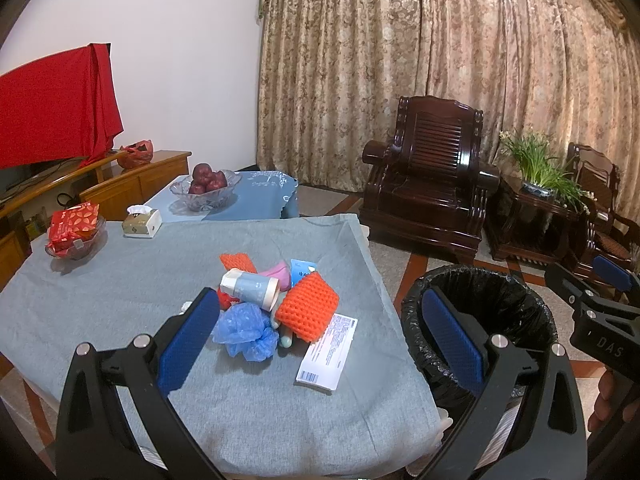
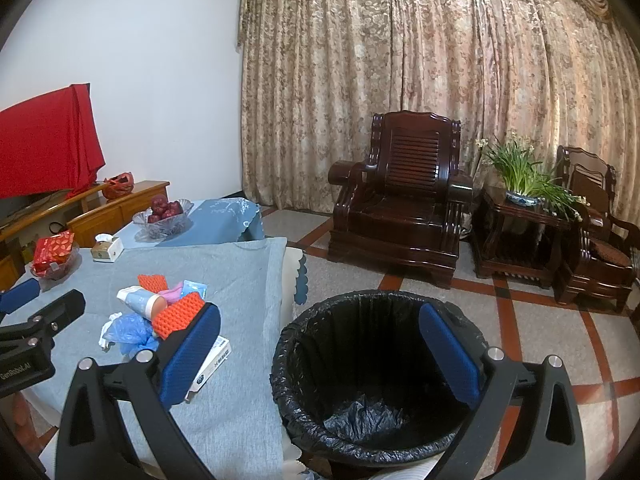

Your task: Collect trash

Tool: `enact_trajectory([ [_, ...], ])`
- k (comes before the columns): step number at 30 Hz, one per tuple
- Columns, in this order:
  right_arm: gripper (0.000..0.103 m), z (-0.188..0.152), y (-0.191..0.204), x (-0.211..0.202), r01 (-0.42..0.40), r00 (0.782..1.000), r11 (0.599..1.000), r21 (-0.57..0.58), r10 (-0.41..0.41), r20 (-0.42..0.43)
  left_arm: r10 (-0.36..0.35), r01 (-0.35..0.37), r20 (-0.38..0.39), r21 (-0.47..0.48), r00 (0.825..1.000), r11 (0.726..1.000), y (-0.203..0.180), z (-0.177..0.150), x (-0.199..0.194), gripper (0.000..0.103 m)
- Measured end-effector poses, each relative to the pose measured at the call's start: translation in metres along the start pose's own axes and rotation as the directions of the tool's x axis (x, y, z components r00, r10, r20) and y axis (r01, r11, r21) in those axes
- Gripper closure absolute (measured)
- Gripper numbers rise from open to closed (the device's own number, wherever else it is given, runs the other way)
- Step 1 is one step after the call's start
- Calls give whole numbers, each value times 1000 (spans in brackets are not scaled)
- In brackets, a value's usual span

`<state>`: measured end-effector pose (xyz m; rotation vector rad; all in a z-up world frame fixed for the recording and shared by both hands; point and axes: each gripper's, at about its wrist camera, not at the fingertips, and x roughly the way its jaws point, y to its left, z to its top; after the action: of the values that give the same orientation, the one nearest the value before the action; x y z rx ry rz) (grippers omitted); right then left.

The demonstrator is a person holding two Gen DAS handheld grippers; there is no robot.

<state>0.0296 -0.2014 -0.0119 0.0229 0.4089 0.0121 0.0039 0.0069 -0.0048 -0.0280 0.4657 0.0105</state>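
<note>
The table [image 1: 120,300], under a grey cloth, carries the trash in one heap toward its right edge, roughly midway along it. Just off that edge on the floor stands the bin [image 2: 304,360], lined with a black bag and apparently empty.

Largest in the heap is the white printed carton [image 1: 328,350], lying flat at the near side — stiff and light, probably best pinched across its thin edges. Next, the orange foam net [image 1: 307,306], soft and springy, should take a grip anywhere; a second orange piece [image 1: 238,262] lies behind. The paper cup [image 1: 250,286] lies on its side — light, crushable, so hold it gently across the wall. The crumpled blue plastic bag [image 1: 246,334] is limp and slippery; pinch a bunched fold.

The left gripper [image 1: 320,334] hangs over the heap's near side, fingers spread wide, holding nothing. The right gripper [image 2: 320,354] hovers over the bin, likewise wide apart and empty.
</note>
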Motion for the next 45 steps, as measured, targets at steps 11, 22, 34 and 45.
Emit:
enact_trajectory([
  [11,6,0,-1,0,-1,1000,1000,2,1,-1,1,-1,-1,2,1000,1000,-1,0,0,5],
  [22,6,-4,-2,5,-1,1000,1000,3,1,-4,1,-1,-2,3,1000,1000,-1,0,0,5],
  [34,6,-16,-1,14,-6,1000,1000,3,6,-6,3,-3,-5,-3,1000,1000,12,-7,5,5],
  [45,6,-14,22,33,-43,999,999,4,43,-28,42,-42,10,-52,999,998,56,-23,17,5],
])
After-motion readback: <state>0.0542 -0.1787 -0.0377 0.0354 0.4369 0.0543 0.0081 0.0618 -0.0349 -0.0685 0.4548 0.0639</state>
